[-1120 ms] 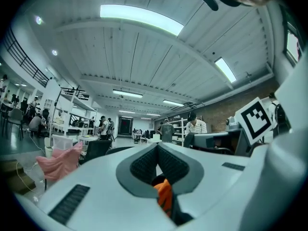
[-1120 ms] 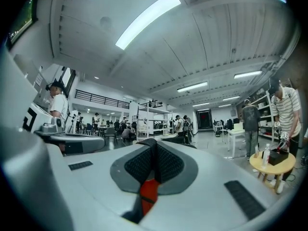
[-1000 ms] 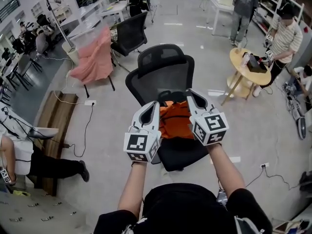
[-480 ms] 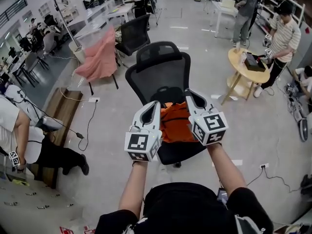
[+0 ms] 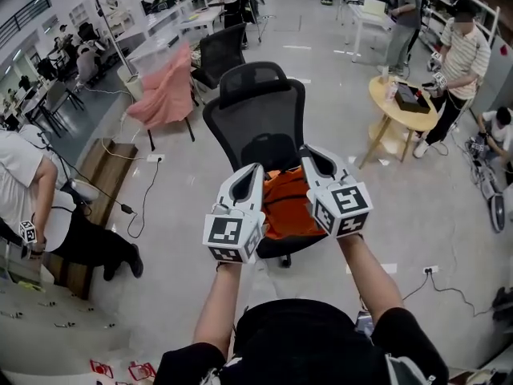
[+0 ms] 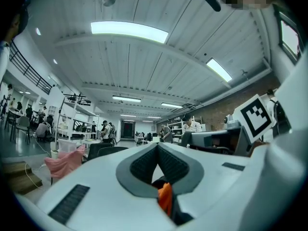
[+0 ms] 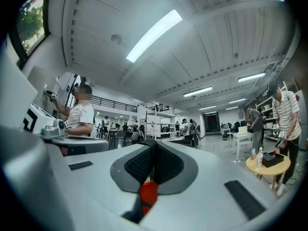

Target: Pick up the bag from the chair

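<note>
Backing off with the bag (image 5: 284, 203), we have it slung between both tools. The left gripper (image 5: 256, 172) has its jaws pressed together on a fold of the orange cloth, and the right gripper (image 5: 309, 154) is clamped the same way on the bag's other side. Each gripper view shows a strip of orange pinched deep between the closed jaws.

Over the last second the chair (image 5: 256, 111) has drawn up and away in the head view. Less of its seat now shows below the bag, while the grippers and the bag sit where they were in front of us. We read that as the bag travelling with us and leaving the chair sideways rather than upward.

The bag now hangs over the seat's front part, at gripper level. Its underside is hidden behind the tools, so it is probably clear of the seat, though we cannot confirm that. If it is, the pick-up is nearly done, and both grips only need to hold.
</note>
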`<state>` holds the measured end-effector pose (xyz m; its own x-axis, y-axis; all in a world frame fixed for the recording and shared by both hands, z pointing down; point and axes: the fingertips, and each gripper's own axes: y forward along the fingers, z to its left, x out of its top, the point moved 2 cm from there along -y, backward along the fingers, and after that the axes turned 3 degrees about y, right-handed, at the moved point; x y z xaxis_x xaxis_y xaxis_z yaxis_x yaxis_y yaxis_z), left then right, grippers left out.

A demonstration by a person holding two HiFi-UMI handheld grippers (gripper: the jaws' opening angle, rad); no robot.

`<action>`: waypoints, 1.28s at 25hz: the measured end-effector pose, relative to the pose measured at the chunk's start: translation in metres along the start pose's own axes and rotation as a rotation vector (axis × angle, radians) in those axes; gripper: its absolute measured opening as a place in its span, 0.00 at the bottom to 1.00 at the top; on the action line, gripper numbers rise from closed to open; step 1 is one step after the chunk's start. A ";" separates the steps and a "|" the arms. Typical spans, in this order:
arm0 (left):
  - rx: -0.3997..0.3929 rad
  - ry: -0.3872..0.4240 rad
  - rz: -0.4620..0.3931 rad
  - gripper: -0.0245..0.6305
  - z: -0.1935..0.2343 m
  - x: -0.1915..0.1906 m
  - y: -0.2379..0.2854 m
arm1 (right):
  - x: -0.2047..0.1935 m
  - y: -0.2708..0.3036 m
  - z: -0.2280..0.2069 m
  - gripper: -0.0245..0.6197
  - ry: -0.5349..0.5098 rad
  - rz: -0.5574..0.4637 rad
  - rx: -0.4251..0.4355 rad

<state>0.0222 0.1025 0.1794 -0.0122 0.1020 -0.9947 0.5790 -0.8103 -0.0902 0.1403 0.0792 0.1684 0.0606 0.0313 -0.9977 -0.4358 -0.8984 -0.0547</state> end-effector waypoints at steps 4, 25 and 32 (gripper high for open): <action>0.005 0.007 0.006 0.04 -0.019 -0.002 -0.007 | 0.001 -0.021 -0.002 0.04 0.000 -0.005 0.004; -0.015 0.026 -0.016 0.04 -0.028 0.021 -0.013 | 0.021 -0.041 0.003 0.04 0.000 -0.036 -0.016; -0.037 0.040 -0.002 0.04 -0.015 0.024 -0.020 | 0.019 -0.033 0.016 0.04 0.009 -0.026 -0.039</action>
<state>0.0224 0.1294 0.1580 0.0188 0.1270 -0.9917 0.6090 -0.7881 -0.0894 0.1413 0.1160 0.1508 0.0795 0.0514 -0.9955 -0.3985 -0.9138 -0.0790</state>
